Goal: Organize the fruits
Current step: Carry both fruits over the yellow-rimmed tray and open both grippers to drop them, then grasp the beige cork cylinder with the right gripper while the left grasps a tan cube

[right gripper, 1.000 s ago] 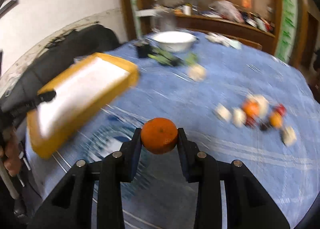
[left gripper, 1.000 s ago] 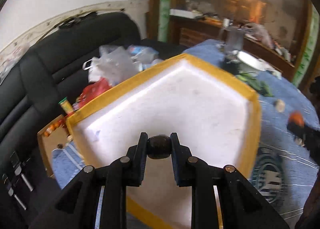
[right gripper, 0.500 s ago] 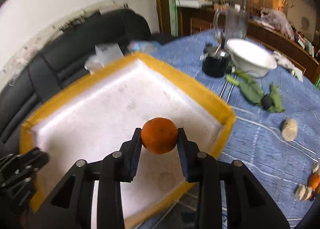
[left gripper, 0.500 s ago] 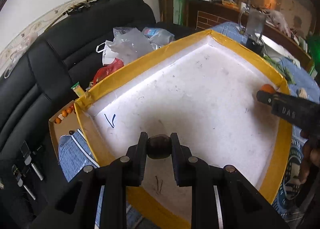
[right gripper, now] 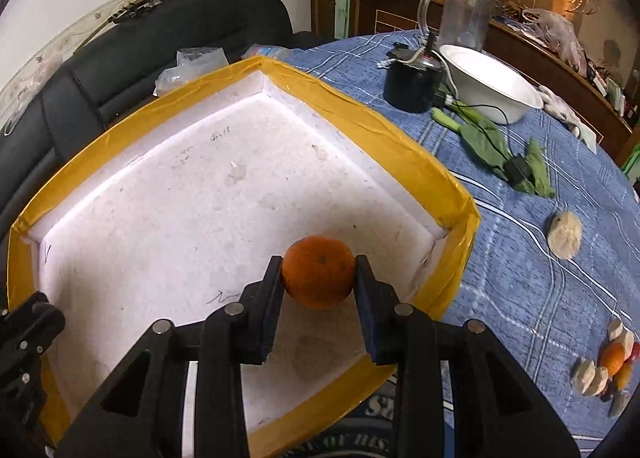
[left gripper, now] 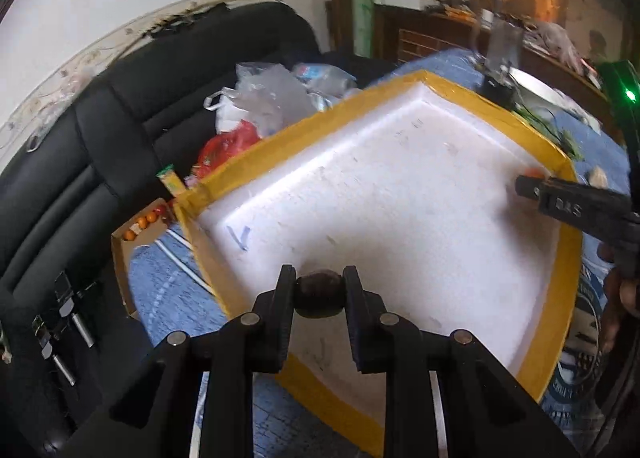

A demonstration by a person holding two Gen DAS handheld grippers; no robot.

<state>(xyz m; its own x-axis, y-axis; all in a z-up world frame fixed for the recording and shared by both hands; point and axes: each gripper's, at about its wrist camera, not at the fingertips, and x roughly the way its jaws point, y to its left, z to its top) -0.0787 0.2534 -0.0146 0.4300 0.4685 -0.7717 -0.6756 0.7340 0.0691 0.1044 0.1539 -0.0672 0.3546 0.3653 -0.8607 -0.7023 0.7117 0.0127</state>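
A white foam box with a yellow-taped rim point(left gripper: 460, 87) point(right gripper: 360, 113) stands on the blue tablecloth. My left gripper point(left gripper: 319, 294) is shut on a small dark round fruit point(left gripper: 319, 294) and holds it above the box's near edge. My right gripper point(right gripper: 318, 278) is shut on an orange point(right gripper: 319, 277) above the box's right corner; it also shows in the left wrist view point(left gripper: 576, 209) over the box's right side. The left gripper's body shows at the lower left of the right wrist view point(right gripper: 24, 338).
A pile of small fruits and pale pieces point(right gripper: 608, 366) lies on the cloth at right, with one pale piece point(right gripper: 564, 236) farther back. A white bowl point(right gripper: 488, 83), black pot point(right gripper: 412, 85), clear jug point(right gripper: 464, 21) and green leaves point(right gripper: 492, 145) stand behind. A black sofa point(left gripper: 80, 145) with bags point(left gripper: 260, 97) lies left.
My right gripper has carried the orange from over the table to above the box's right corner. My left gripper keeps the dark fruit above the box's near edge.
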